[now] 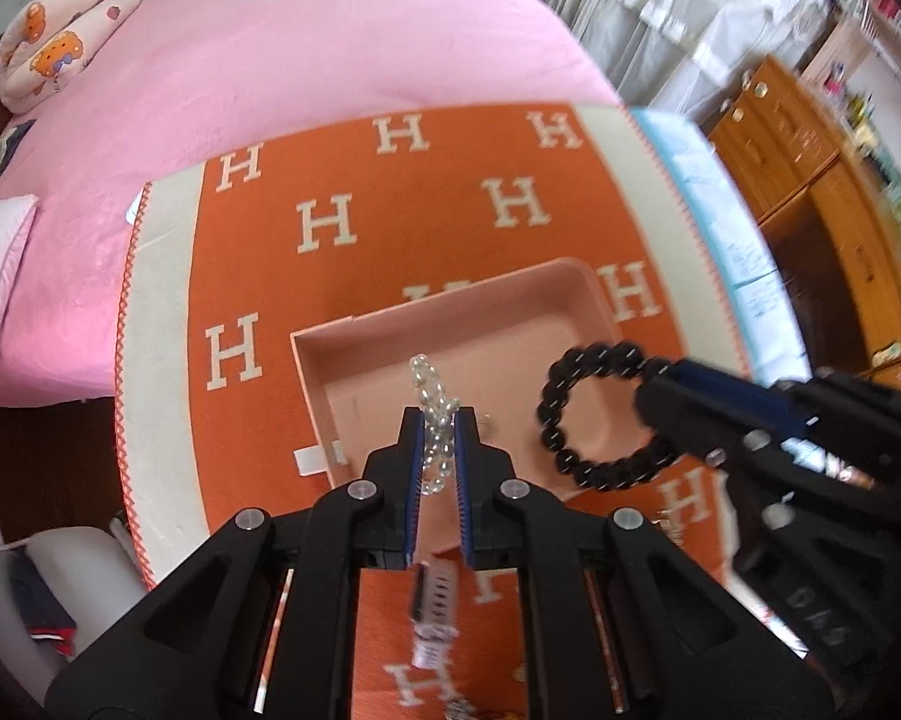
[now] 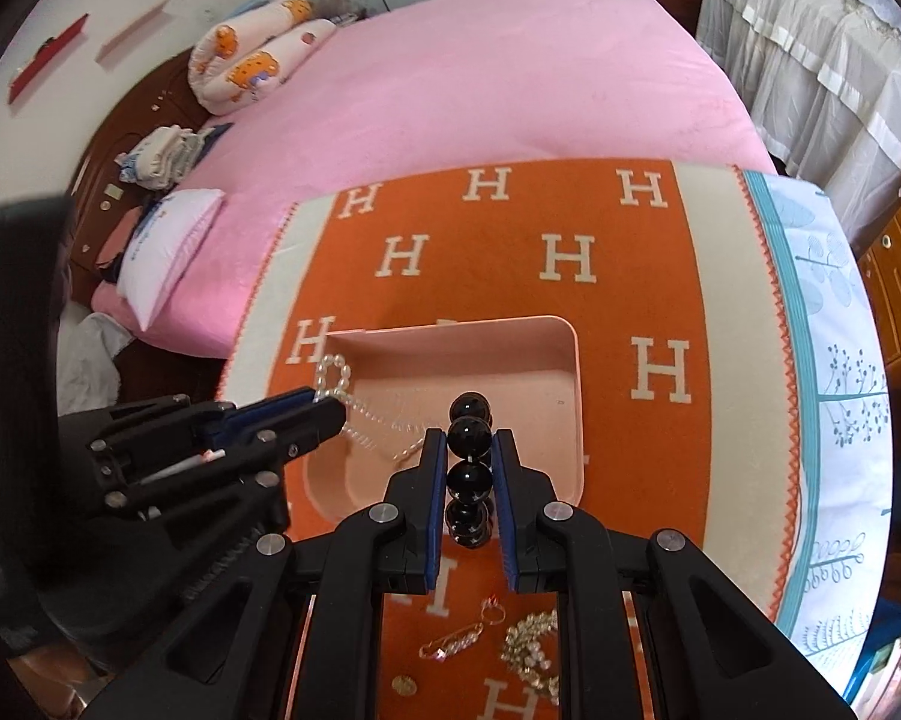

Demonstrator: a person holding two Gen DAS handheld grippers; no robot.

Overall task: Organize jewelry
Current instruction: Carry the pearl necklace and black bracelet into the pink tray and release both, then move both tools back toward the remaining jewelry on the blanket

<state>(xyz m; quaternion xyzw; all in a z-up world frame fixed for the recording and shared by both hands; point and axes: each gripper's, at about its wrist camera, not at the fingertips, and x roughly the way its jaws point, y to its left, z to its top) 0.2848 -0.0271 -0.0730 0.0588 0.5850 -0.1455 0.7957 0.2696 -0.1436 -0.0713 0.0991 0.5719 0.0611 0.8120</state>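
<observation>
A pink tray [image 1: 588,282] [image 2: 573,372] sits on the orange H-patterned blanket [image 1: 402,210] [image 2: 486,252]. My left gripper [image 1: 438,420] [image 2: 336,411] is shut on a pearl string [image 1: 435,402] [image 2: 336,378] and holds it over the tray's left part; its strand hangs down into the tray. My right gripper [image 2: 468,438] [image 1: 651,387] is shut on a black bead bracelet [image 2: 469,468] [image 1: 600,417] and holds it above the tray's near edge.
On the blanket in front of the tray lie a gold pin [image 2: 453,642], a small ring [image 2: 493,609], a sparkling chain [image 2: 531,651], a coin-like piece [image 2: 403,686] and a silver clip [image 1: 435,612]. A pink bed [image 2: 450,78] lies behind, wooden drawers [image 1: 810,180] to the right.
</observation>
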